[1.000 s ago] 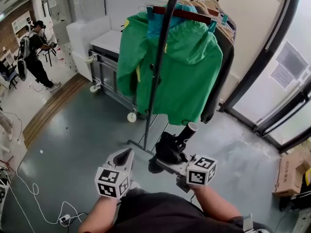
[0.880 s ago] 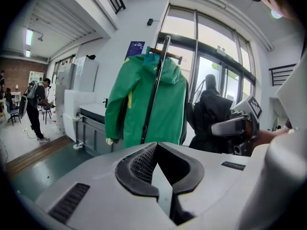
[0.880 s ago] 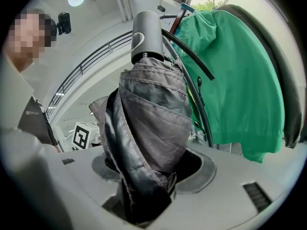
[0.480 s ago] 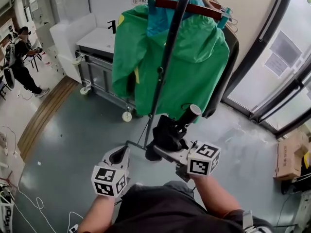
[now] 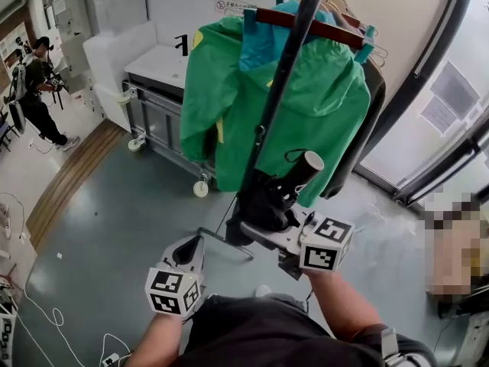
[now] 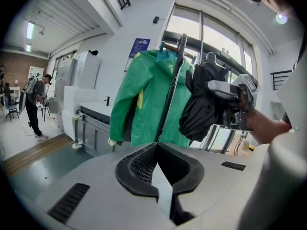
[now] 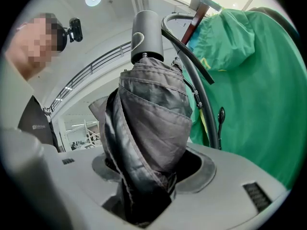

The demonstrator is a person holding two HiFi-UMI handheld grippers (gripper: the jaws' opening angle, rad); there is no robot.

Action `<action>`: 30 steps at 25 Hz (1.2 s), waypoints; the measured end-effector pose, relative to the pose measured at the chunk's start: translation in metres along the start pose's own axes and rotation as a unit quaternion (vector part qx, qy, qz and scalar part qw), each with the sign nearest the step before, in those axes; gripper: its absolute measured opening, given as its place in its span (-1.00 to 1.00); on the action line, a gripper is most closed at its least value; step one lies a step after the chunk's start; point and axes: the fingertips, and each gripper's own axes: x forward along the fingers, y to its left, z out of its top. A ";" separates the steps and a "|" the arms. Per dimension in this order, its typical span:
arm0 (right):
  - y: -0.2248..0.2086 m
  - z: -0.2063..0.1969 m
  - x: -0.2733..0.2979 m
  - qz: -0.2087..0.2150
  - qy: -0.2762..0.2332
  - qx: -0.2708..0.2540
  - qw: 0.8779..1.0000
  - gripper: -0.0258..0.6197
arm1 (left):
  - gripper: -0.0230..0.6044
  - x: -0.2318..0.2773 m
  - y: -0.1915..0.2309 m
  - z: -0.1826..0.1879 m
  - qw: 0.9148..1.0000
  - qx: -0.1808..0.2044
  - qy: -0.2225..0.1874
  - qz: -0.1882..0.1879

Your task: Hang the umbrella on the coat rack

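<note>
A folded black umbrella (image 5: 267, 201) with a grey cylindrical handle (image 5: 309, 163) sticks up out of my right gripper (image 5: 263, 232), which is shut on its fabric body. In the right gripper view the umbrella (image 7: 153, 114) fills the jaws, with its handle (image 7: 146, 37) up beside the rack's curved black tube (image 7: 192, 66). The coat rack's black pole (image 5: 279, 98) rises just behind the umbrella and carries a green jacket (image 5: 313, 113) on a hanger. My left gripper (image 5: 191, 254) hangs lower left, shut and empty, looking at the rack (image 6: 170, 95) and the umbrella (image 6: 199, 109).
A white counter on a wheeled grey frame (image 5: 153, 67) stands behind the rack. A person (image 5: 34, 90) stands at the far left. White cables (image 5: 46, 312) lie on the floor at the lower left. Glass doors (image 5: 443, 90) run along the right.
My right gripper has lifted the umbrella up and closer to the rack's pole. The left gripper has shifted a little, and the rack now looms nearer in the head view.
</note>
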 end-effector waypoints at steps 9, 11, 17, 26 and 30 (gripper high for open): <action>-0.006 0.026 0.013 0.049 0.003 -0.023 0.999 -0.12 | -0.88 -0.007 0.004 -0.005 0.999 -0.021 -0.011 0.044; -0.005 0.031 0.016 0.056 0.005 -0.027 0.998 -0.12 | -0.88 -0.011 0.006 -0.008 0.998 -0.028 -0.011 0.055; -0.002 0.038 0.029 0.080 0.016 -0.033 0.996 -0.12 | -0.88 -0.023 0.009 -0.012 0.996 -0.038 -0.013 0.079; -0.004 0.046 0.048 0.082 0.033 -0.038 0.995 -0.12 | -0.88 -0.043 0.015 -0.016 0.992 -0.049 -0.017 0.111; 0.000 0.032 0.055 0.072 0.057 -0.046 0.995 -0.12 | -0.88 -0.047 0.018 -0.019 0.991 -0.056 -0.018 0.122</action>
